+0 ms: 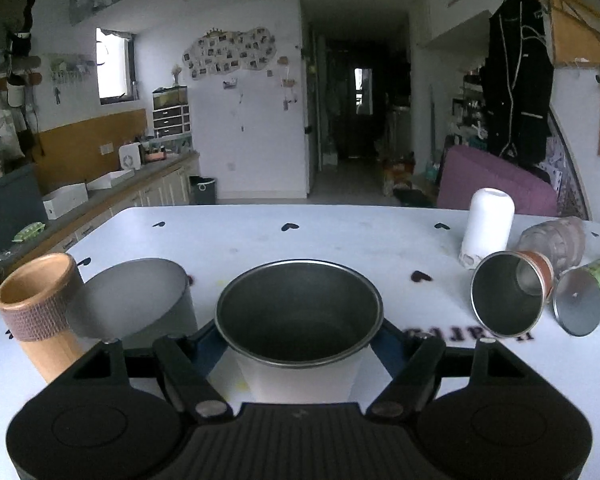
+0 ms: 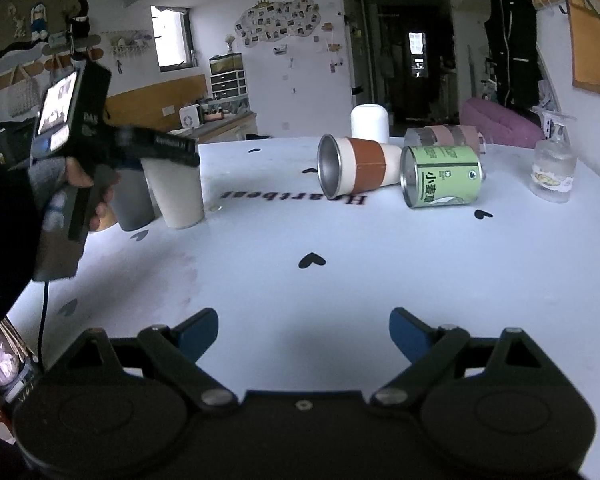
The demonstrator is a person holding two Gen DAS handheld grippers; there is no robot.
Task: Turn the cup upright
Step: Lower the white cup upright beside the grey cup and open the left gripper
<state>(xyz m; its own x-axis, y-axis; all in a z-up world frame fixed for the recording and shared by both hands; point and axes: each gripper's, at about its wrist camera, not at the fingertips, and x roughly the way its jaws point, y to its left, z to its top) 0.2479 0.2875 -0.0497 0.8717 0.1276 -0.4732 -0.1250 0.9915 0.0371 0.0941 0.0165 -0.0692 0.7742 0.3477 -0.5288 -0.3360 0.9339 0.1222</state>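
My left gripper [image 1: 298, 340] is shut on a white cup [image 1: 300, 368] with a dark metal inside. The cup stands upright with its mouth up, its base on or just above the white table [image 1: 320, 236]. It also shows in the right wrist view [image 2: 180, 192], held by the left gripper [image 2: 168, 152] at the far left. My right gripper [image 2: 304, 332] is open and empty, low over the table's near part. A steel cup with an orange sleeve [image 1: 508, 292] lies on its side; it also shows in the right wrist view [image 2: 360, 170].
A wooden cup [image 1: 36, 304] and a grey cup [image 1: 136, 300] stand upright to the left. A white bottle [image 1: 488, 228], a green tin on its side [image 2: 440, 176], a banded jar on its side [image 2: 444, 136] and a glass bottle [image 2: 552, 168] stand at the right.
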